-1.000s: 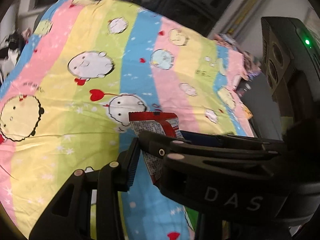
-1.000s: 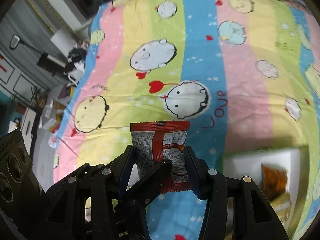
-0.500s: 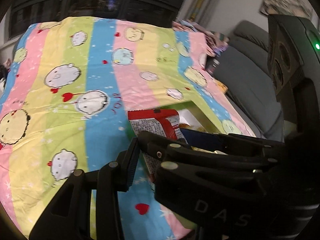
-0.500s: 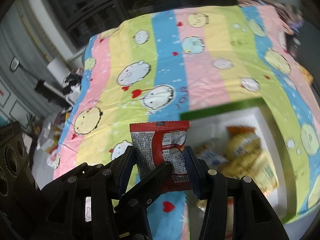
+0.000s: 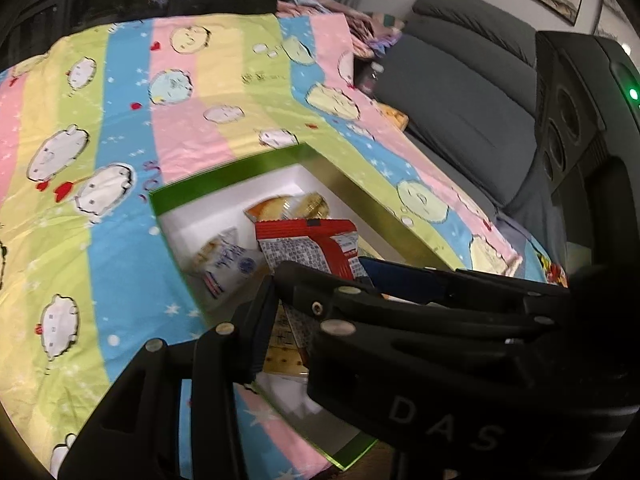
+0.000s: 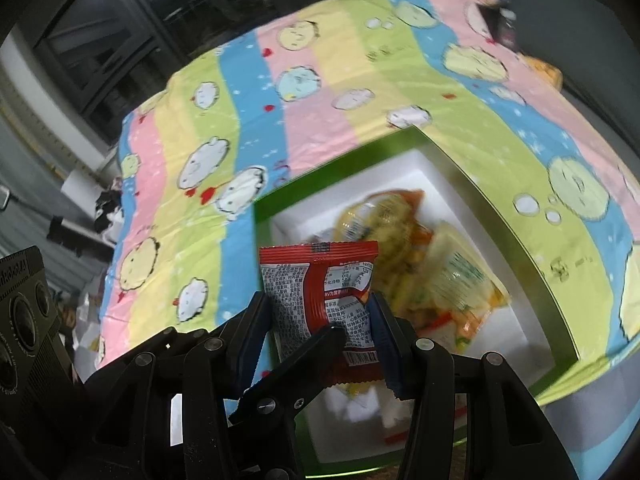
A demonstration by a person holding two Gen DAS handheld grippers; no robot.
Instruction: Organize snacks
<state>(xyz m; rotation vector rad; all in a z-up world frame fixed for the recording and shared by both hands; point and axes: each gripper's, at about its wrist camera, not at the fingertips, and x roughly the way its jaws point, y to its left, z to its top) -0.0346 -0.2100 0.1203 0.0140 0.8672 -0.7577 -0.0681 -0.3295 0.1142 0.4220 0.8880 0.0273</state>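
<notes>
The letters "DAS" stand in pale relief on the black body of the right hand-held gripper (image 5: 320,276), as seen in the left wrist view. The red snack packet (image 6: 320,288) carries a dense printed panel of small characters, a nutrition table and a barcode near its lower edge; none of it is legible beyond the fragment "NRV". The striped sheet (image 5: 120,240) bears red handwriting-style lettering beside a cartoon face; it is too blurred to read. The blue-and-white packet (image 5: 228,260) shows unreadable print.
</notes>
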